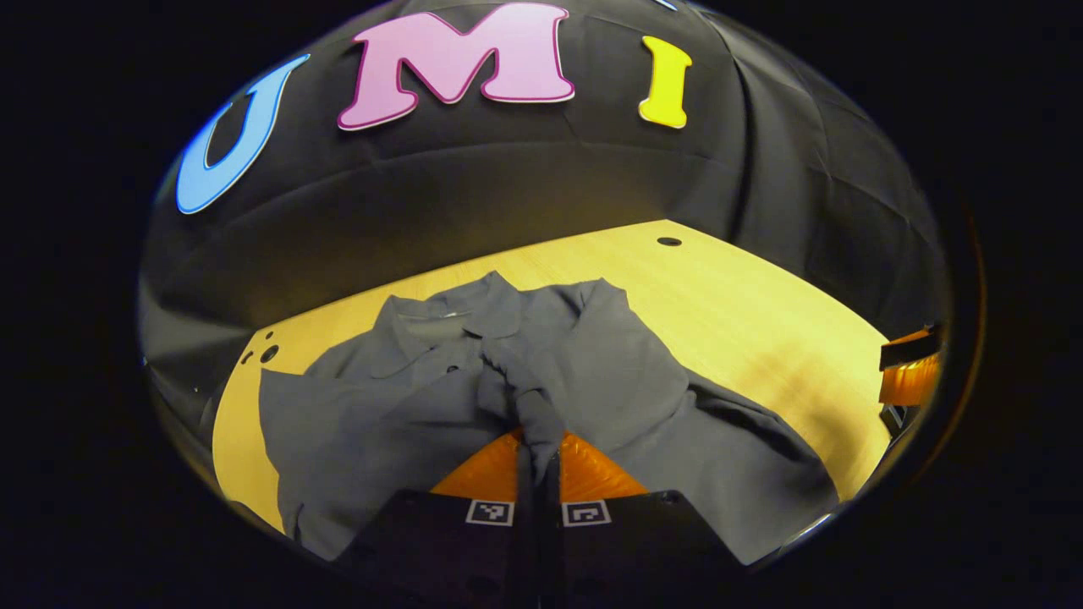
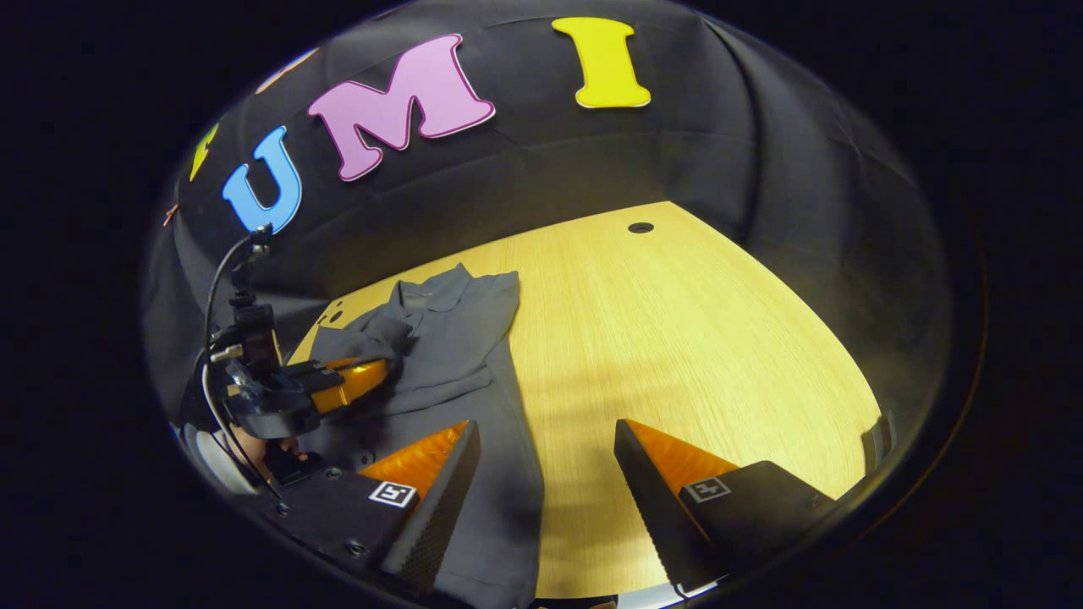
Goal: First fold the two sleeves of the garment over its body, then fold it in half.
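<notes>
A grey collared shirt (image 1: 381,406) lies on the wooden table (image 1: 744,313), collar toward the far wall. One sleeve (image 1: 592,355) lies folded across its body. My left gripper (image 1: 538,448) is shut on a bunched sleeve end (image 1: 529,406), held over the shirt's middle. In the right gripper view the same left gripper (image 2: 372,372) hovers above the shirt (image 2: 461,338) with cloth hanging from its tips. My right gripper (image 2: 546,448) stands open with nothing between its fingers, low over the shirt's near edge and the bare table (image 2: 677,338).
My right gripper (image 1: 909,372) shows at the far right table edge in the left gripper view. A round hole (image 1: 668,241) sits in the table's far corner, and small holes (image 1: 266,353) at the left edge. Black cloth walls close the back.
</notes>
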`<state>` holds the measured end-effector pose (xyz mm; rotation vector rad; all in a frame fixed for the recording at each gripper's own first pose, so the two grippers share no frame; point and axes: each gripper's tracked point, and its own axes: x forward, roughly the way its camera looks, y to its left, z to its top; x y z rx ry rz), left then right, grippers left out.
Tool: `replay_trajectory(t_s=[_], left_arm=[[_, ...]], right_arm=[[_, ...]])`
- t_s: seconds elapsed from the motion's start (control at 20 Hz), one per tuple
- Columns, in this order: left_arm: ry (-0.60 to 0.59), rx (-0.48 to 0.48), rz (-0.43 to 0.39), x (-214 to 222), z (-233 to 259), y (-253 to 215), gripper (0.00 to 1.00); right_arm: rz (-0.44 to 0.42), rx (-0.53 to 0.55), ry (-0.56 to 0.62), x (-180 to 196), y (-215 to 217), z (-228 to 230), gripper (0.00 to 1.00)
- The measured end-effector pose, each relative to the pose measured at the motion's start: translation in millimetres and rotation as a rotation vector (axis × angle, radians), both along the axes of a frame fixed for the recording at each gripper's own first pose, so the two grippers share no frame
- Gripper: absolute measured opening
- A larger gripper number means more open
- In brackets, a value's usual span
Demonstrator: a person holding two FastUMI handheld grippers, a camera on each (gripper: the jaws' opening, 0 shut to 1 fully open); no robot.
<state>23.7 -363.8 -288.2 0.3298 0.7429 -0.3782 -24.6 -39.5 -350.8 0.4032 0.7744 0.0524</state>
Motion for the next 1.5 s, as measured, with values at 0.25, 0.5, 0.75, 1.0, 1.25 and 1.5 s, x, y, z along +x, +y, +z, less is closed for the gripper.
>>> replay_trajectory(t_s=[0.25, 0.5, 0.75, 1.0, 1.25, 1.5], left_arm=[[0.087, -0.025, -0.002, -15.0, -18.9, -9.9, 0.24], [0.095, -0.031, -0.025, -17.6, -20.0, -18.1, 0.44], [0.038, -0.038, -0.072, -24.4, 6.9, -18.0, 0.89], [-0.003, -0.117, -0.013, -49.2, 60.9, 23.4, 0.92], [-0.029, -0.110, 0.039, -80.4, 96.7, 100.0, 0.92], [-0.016, -0.089, 0.100, -120.9, 115.2, 174.2, 0.92]], right_arm=[[-0.016, 0.012, 0.001, 0.9, -6.1, -0.2, 0.98], [-0.025, 0.011, -0.004, 1.4, -5.4, 3.8, 0.98], [-0.025, 0.009, -0.020, 0.2, 0.2, 13.4, 0.98], [0.013, 0.009, -0.001, -25.5, 11.5, 22.3, 0.99], [0.078, -0.008, 0.046, -71.0, 32.8, 28.0, 0.98], [0.117, -0.016, 0.101, -110.0, 57.5, 29.7, 0.98]])
